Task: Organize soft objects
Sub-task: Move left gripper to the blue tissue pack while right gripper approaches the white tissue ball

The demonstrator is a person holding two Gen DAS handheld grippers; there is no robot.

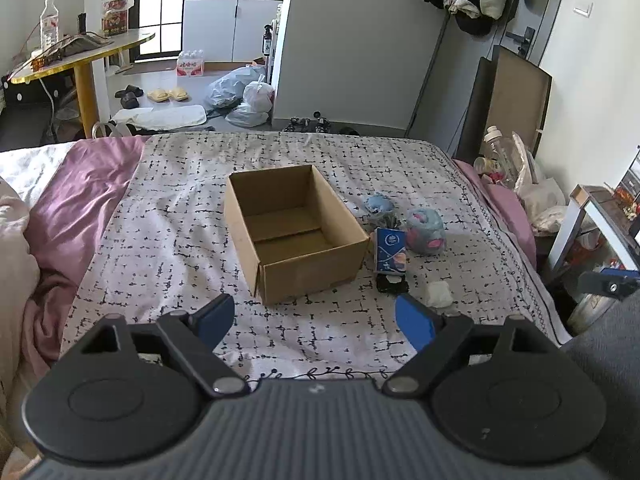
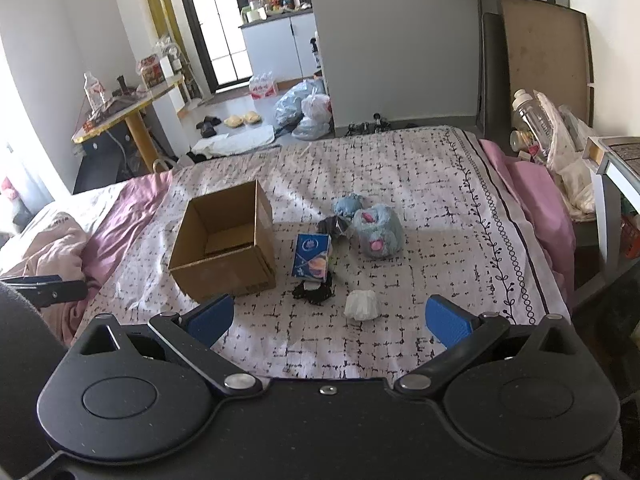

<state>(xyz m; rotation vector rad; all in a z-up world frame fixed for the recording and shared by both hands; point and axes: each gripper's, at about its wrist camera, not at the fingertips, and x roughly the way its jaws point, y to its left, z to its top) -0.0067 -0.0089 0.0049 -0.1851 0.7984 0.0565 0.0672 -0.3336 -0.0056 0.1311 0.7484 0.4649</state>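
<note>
An open, empty cardboard box stands on the patterned bed cover. To its right lie a blue tissue pack, a black fabric bundle, a white soft wad, a large blue plush, a small blue plush and a dark grey bundle. My left gripper is open and empty, near the box's front. My right gripper is open and empty, just before the white wad.
The bed cover has pink bedding heaped at its left. A nightstand with bottles and bags stands at the right edge. Beyond the bed's far edge lie plastic bags and slippers on the floor.
</note>
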